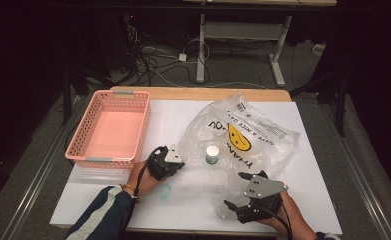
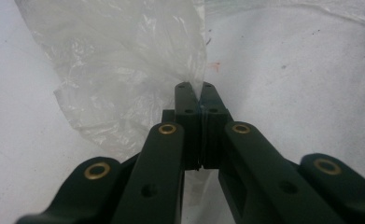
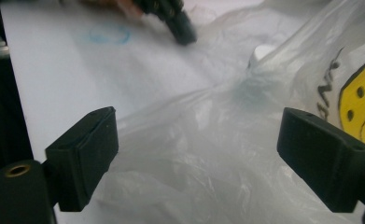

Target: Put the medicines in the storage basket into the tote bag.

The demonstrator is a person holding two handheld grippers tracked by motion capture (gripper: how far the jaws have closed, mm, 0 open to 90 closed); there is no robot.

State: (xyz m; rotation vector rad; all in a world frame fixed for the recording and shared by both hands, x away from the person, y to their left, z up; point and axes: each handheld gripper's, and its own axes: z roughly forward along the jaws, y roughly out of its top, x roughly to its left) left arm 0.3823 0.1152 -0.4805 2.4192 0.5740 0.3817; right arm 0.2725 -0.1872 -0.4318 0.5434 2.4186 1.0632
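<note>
A clear plastic bag (image 1: pixel 243 135) printed with a yellow smiley face (image 1: pixel 239 138) lies crumpled on the white table top (image 1: pixel 173 120). A small jar with a white cap (image 1: pixel 212 153) stands inside it. My left gripper (image 1: pixel 182 164) is at the bag's left edge. In the left gripper view its jaws are shut (image 2: pixel 200 89) with a thin fold of the bag (image 2: pixel 124 70) pinched between them. My right gripper (image 1: pixel 235 190) hovers over the bag's near end, wide open (image 3: pixel 203 154), with bag film (image 3: pixel 208 140) lying between its pads. The jar (image 3: pixel 260 52) shows dimly through the plastic.
An empty pink basket (image 1: pixel 114 95) stands at the table's left side, beside my left hand. A blue circle (image 1: pixel 164 191) is drawn on the table near the front, between the two hands. Dark floor, cables and a desk frame lie beyond the far edge.
</note>
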